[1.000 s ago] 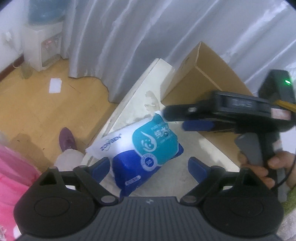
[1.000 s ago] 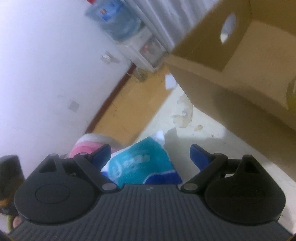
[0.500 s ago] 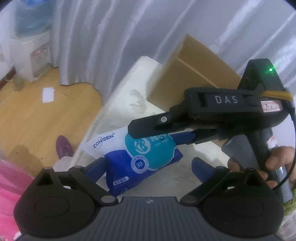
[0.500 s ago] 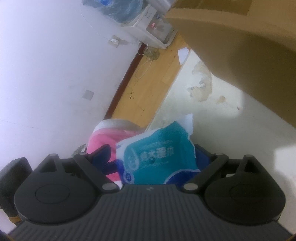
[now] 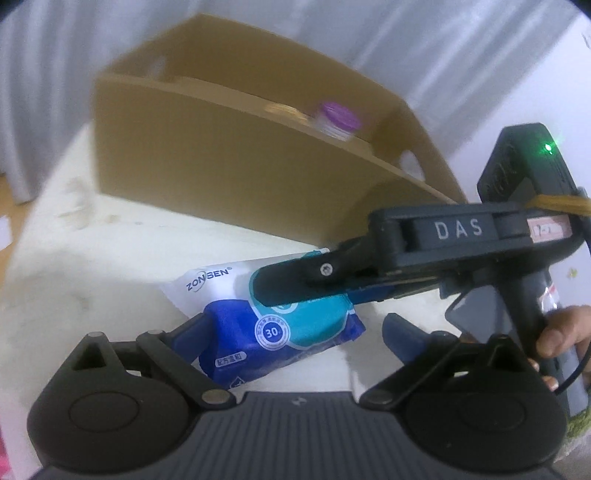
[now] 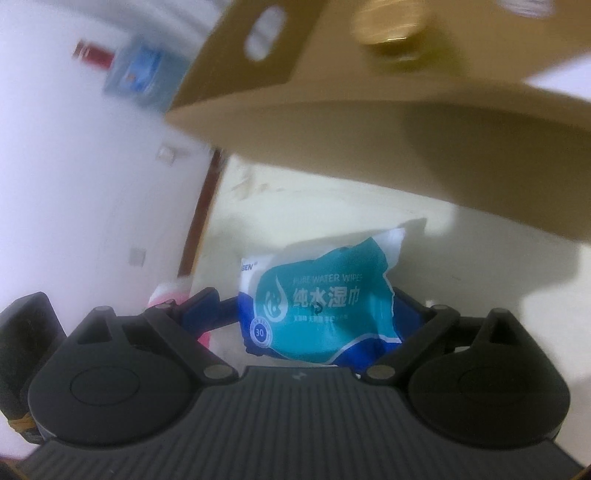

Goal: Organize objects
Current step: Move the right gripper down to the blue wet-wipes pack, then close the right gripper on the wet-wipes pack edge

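A pale curtain [image 5: 258,33] hung behind everything, and a white wall [image 6: 74,177] stood off to one side. Below them was a cream table [image 5: 110,266] with a few worn, stained spots.

On the table sat a big brown cardboard box [image 5: 229,162]. It was open at the top and had a hand hole cut in its end wall. Inside it a small jar with a purple lid [image 5: 338,120] stood near the long wall, and something round and gold [image 6: 391,35] showed there too, but it was too blurry to name.

The pack of wet wipes [image 5: 273,328] lay on the table just in front of the box. It was blue, teal and white.

The right gripper [image 6: 314,310] reached over the pack from the side. A hand [image 5: 561,332] held its black handle, and a little green light glowed on top. Its jaws were opening, and the pack sat between its blue fingers [image 6: 201,308]. One finger looked apart from the pack. The other was right at the pack's edge, and it was hard to tell if it touched.

The left gripper [image 5: 295,332] was low and close to the pack. Its jaws stood wide apart. One blue finger [image 5: 192,332] was right beside the end of the pack, and the other was off to the side with bare table near it.
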`<state>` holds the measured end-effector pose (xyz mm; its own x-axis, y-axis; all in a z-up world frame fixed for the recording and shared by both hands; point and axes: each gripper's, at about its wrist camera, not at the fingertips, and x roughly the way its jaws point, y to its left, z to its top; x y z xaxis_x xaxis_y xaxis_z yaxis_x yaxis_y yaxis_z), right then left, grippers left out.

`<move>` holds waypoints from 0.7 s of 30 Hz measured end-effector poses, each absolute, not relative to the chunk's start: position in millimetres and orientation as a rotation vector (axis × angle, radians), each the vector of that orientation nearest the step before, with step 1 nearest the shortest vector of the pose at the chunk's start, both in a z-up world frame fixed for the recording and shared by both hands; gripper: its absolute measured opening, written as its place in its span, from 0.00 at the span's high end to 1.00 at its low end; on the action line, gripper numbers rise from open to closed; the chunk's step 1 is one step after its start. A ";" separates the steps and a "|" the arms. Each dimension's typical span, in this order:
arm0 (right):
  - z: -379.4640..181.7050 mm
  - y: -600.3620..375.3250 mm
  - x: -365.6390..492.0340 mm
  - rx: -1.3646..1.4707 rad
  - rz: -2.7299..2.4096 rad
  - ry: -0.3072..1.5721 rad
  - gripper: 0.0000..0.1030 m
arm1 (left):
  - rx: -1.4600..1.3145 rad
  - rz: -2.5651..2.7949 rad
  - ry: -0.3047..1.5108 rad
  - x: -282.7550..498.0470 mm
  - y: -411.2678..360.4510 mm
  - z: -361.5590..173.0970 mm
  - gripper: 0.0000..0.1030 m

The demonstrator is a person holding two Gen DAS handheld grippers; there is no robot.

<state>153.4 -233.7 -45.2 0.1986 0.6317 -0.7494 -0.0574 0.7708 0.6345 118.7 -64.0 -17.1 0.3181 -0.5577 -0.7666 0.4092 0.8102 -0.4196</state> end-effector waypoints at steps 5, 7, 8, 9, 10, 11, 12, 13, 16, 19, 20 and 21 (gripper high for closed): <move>-48.2 -268.9 129.0 0.588 0.451 1.225 0.06 | -0.086 -0.683 1.059 109.7 -85.0 -16.4 0.04; -50.4 -282.5 128.1 0.613 0.444 1.205 0.05 | -0.065 -0.678 1.058 108.9 -86.4 -16.0 0.05; -53.6 -284.3 128.0 0.620 0.439 1.194 0.04 | -0.065 -0.675 1.063 108.0 -85.3 -16.1 0.05; -55.4 -285.0 127.7 0.624 0.435 1.184 0.04 | -0.071 -0.670 1.068 109.6 -81.9 -15.6 0.05; -56.2 -286.4 127.1 0.628 0.432 1.173 0.03 | -0.077 -0.666 1.071 109.2 -79.8 -15.6 0.05; -57.6 -284.3 127.7 0.631 0.433 1.167 0.03 | -0.082 -0.659 1.071 113.4 -77.1 -14.8 0.05; -61.1 -284.3 127.9 0.633 0.435 1.163 0.03 | -0.084 -0.647 1.068 112.6 -76.0 -13.4 0.05; -62.7 -283.5 128.0 0.636 0.436 1.162 0.03 | -0.088 -0.639 1.063 112.6 -72.7 -12.6 0.05; -66.2 -282.0 127.8 0.633 0.438 1.162 0.01 | -0.104 -0.622 1.060 114.3 -62.7 -12.1 0.05; -68.5 -282.3 128.9 0.632 0.428 1.164 0.01 | -0.095 -0.606 1.073 118.7 -56.9 -16.5 0.05; -69.3 -282.3 127.0 0.635 0.423 1.163 0.01 | -0.090 -0.600 1.080 118.9 -54.7 -18.8 0.05; -70.5 -282.9 127.1 0.637 0.419 1.163 0.01 | -0.088 -0.594 1.089 120.3 -53.2 -21.3 0.05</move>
